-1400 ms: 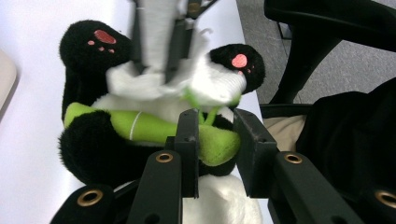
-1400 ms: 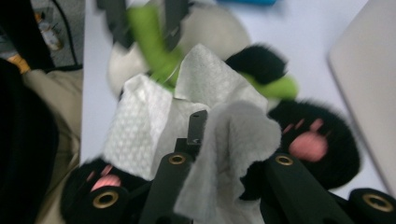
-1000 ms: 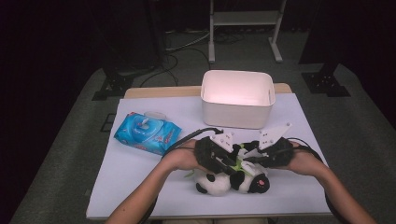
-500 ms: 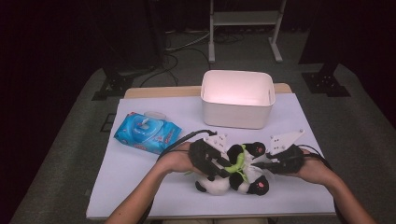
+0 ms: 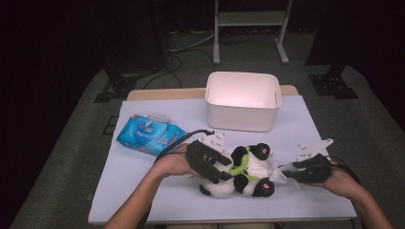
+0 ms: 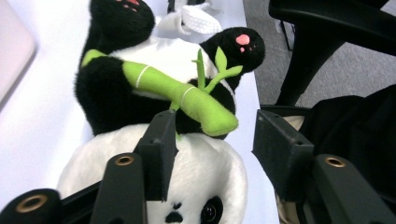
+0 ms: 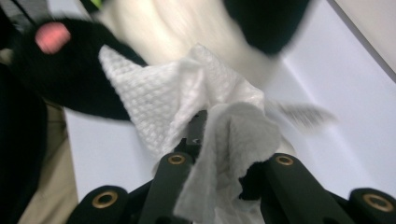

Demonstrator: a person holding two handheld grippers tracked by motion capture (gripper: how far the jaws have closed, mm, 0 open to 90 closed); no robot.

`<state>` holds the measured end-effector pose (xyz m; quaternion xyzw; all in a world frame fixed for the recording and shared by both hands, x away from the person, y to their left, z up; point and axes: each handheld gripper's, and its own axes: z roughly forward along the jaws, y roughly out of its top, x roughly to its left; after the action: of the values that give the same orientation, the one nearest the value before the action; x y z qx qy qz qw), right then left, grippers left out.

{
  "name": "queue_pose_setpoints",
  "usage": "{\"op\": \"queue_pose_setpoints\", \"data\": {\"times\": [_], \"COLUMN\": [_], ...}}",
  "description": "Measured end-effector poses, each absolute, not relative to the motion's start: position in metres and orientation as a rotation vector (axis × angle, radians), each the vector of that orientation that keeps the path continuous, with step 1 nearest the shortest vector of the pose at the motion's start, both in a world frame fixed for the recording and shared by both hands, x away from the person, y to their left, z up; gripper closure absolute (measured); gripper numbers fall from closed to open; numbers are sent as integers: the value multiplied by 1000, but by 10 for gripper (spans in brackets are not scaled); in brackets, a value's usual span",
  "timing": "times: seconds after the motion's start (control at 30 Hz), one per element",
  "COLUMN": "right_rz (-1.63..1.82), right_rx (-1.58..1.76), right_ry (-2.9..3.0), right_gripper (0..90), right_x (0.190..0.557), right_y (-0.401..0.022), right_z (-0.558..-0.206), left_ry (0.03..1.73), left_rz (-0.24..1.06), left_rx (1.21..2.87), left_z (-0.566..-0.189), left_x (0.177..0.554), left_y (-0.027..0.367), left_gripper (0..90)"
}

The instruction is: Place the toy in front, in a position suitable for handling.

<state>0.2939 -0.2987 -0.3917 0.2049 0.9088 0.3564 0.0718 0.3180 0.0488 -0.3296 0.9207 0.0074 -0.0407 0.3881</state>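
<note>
White wipe (image 7: 196, 116) is clamped in the right claw (image 5: 291, 170); left claw (image 5: 224, 169), just opening, straddles the panda (image 5: 248, 174).

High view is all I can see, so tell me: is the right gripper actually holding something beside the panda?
Observer: Yes. In the right gripper view, the right gripper is shut on a white wipe, which is bunched up between its jaws.
Operator: And is the left gripper clamped on the panda?
Observer: No. In the left gripper view, the left gripper has just been opening its jaws. They stand apart above the panda, over its white head, and one jaw is clear of the plush.
Operator: What is the green bit on it?
Observer: A green felt bamboo stalk with small leaves, lying across the panda's front.
</note>
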Motion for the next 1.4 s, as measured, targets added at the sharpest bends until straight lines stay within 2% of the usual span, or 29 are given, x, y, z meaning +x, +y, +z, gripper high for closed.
{"op": "queue_pose_setpoints", "data": {"times": [0.33,0.47,0.5,0.67,0.83,1.4], "right_rz": [1040,1040,1015,1033,1038,1074], "right_rx": [829,887,908,953,948,867], "right_ry": [2676,2671,2667,2657,2645,2633], "right_gripper": [770,741,677,623,544,506], "right_x": [283,279,277,275,273,278], "right_y": [-353,-364,-368,-374,-377,-367], "right_z": [-406,-415,-421,-426,-416,-381], "left_ry": [94,125,144,192,211,270], "left_rz": [-69,-54,-49,-54,-48,-16], "left_rx": [2284,2281,2255,2230,2229,2192], "left_z": [-329,-333,-337,-343,-347,-353], "left_x": [321,323,325,328,329,328], "left_y": [72,78,82,91,96,116], "left_gripper": [434,414,392,374,363,284]}}
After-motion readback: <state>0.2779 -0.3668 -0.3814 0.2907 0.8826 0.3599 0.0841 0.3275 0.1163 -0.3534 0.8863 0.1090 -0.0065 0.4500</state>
